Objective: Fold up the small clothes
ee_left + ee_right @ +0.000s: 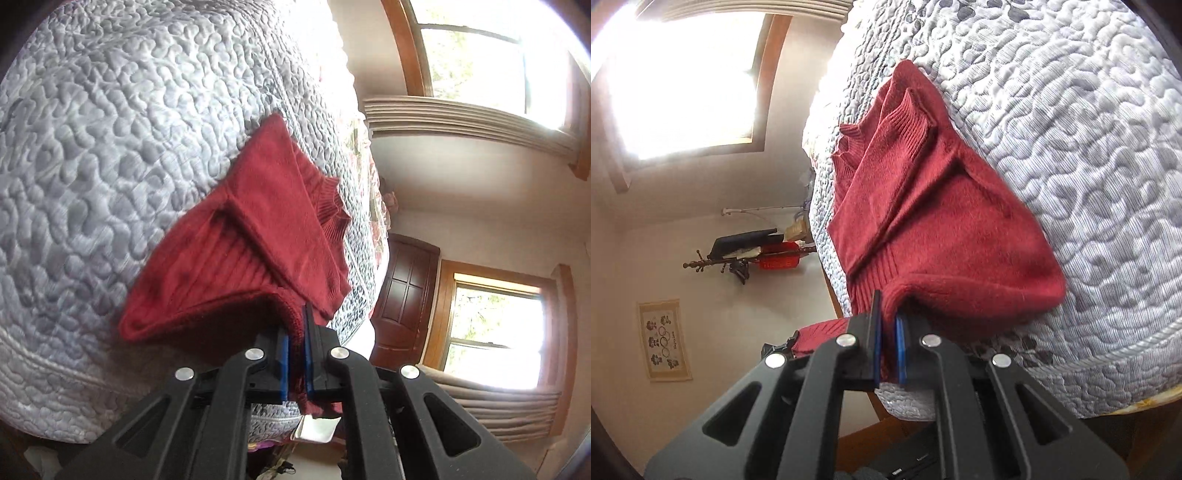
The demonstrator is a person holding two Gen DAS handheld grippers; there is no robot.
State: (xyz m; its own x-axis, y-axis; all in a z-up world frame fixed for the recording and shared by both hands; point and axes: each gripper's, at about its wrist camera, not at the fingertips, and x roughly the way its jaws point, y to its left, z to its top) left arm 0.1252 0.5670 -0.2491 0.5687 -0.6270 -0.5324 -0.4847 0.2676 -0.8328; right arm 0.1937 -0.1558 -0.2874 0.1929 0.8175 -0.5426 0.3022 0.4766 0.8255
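Red knit sweater lies centre-frame on the quilted mattress; left gripper and right gripper each pinch its hem.

A grey-white quilted bed cover with a pebbled stitch pattern fills much of both views. Wood-framed windows glow bright. A dark panelled wooden door stands nearby. A framed picture hangs near a wooden coat rack beside a red plastic basket.

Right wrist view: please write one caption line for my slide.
Right gripper shut on the hem of a partly folded red sweater lying on a grey quilted mattress.
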